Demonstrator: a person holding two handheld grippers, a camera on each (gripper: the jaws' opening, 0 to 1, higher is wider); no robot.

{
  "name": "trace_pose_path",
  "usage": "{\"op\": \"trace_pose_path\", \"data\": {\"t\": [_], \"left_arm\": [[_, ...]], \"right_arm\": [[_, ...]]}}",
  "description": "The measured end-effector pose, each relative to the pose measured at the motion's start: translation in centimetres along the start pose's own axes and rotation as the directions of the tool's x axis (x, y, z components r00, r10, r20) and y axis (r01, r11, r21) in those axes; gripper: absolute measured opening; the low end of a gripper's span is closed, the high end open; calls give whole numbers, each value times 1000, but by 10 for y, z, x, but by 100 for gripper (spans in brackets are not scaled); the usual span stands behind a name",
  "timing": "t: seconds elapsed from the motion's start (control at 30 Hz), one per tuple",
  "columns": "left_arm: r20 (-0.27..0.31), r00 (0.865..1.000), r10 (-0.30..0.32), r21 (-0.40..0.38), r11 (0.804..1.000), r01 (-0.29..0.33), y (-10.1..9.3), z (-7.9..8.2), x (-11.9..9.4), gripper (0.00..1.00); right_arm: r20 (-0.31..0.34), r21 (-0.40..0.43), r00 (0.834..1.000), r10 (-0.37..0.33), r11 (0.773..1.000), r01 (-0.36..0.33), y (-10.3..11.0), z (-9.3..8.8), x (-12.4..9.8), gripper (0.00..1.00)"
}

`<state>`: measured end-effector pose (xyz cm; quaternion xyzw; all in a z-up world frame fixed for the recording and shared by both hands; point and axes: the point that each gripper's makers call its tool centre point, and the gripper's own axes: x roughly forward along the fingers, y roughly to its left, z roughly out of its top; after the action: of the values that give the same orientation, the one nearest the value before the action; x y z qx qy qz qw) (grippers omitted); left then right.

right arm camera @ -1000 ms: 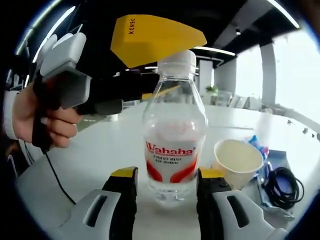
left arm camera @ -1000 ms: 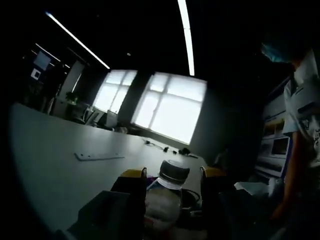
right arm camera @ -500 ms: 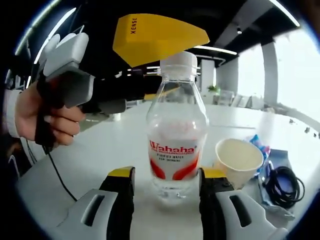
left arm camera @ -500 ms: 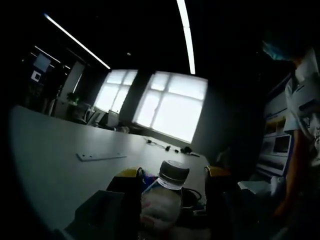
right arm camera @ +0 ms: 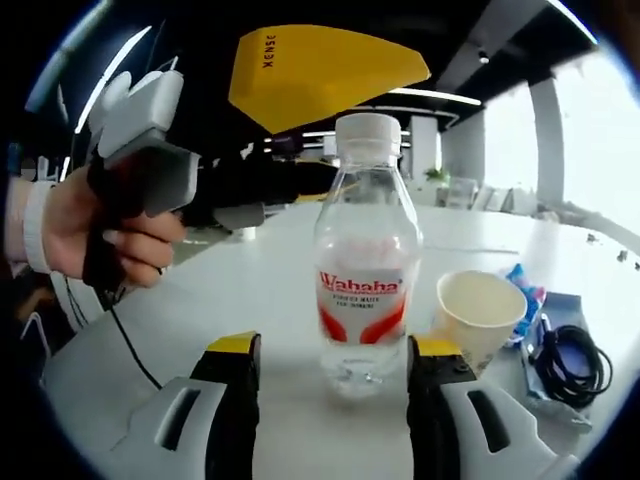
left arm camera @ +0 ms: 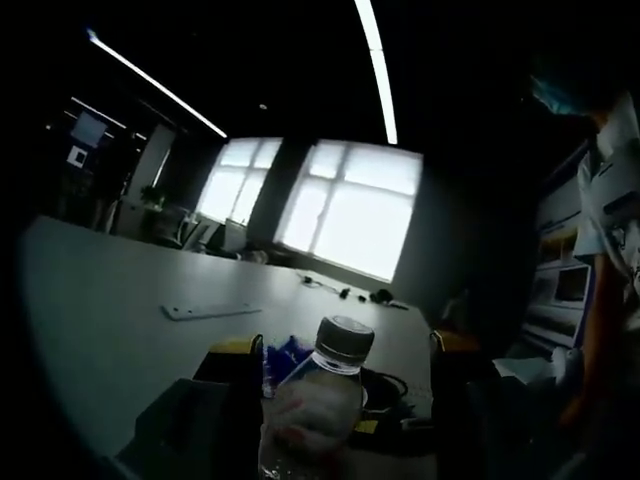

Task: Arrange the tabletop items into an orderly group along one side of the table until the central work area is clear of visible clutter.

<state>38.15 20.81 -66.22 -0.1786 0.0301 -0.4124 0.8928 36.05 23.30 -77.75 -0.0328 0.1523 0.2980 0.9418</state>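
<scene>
Right gripper (right arm camera: 333, 352) open, jaws either side of the upright Wahaha water bottle (right arm camera: 367, 265) on the white table (right arm camera: 200, 300), not touching. Left gripper (left arm camera: 345, 350) released, jaws wide. Paper cup (right arm camera: 480, 315) just beside bottle; black cable (right arm camera: 563, 362) beyond.

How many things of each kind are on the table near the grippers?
Bottle: 1
Paper cup: 1
Black cable: 1
Blue packet: 1
Total: 4
</scene>
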Motion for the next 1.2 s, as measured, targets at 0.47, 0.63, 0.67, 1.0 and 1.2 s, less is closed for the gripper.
{"op": "trace_pose_path", "data": {"t": [0.47, 0.63, 0.67, 1.0, 1.2], "left_arm": [[8, 996, 87, 21, 996, -87, -6, 3, -6, 68], [38, 990, 136, 24, 990, -137, -4, 8, -10, 67], [43, 987, 152, 25, 988, -153, -2, 8, -12, 68], [54, 976, 212, 5, 977, -212, 2, 2, -33, 70], [51, 967, 249, 10, 968, -250, -9, -1, -34, 70]], "right_arm": [[-3, -3, 1000, 29, 1000, -29, -2, 1, -19, 56], [1, -8, 999, 35, 999, -35, -6, 4, -29, 56], [0, -16, 999, 36, 999, -36, -7, 4, -30, 56], [0, 6, 997, 79, 997, -79, -12, 3, -49, 59], [-7, 4, 994, 113, 994, -113, -18, 3, -56, 65]]}}
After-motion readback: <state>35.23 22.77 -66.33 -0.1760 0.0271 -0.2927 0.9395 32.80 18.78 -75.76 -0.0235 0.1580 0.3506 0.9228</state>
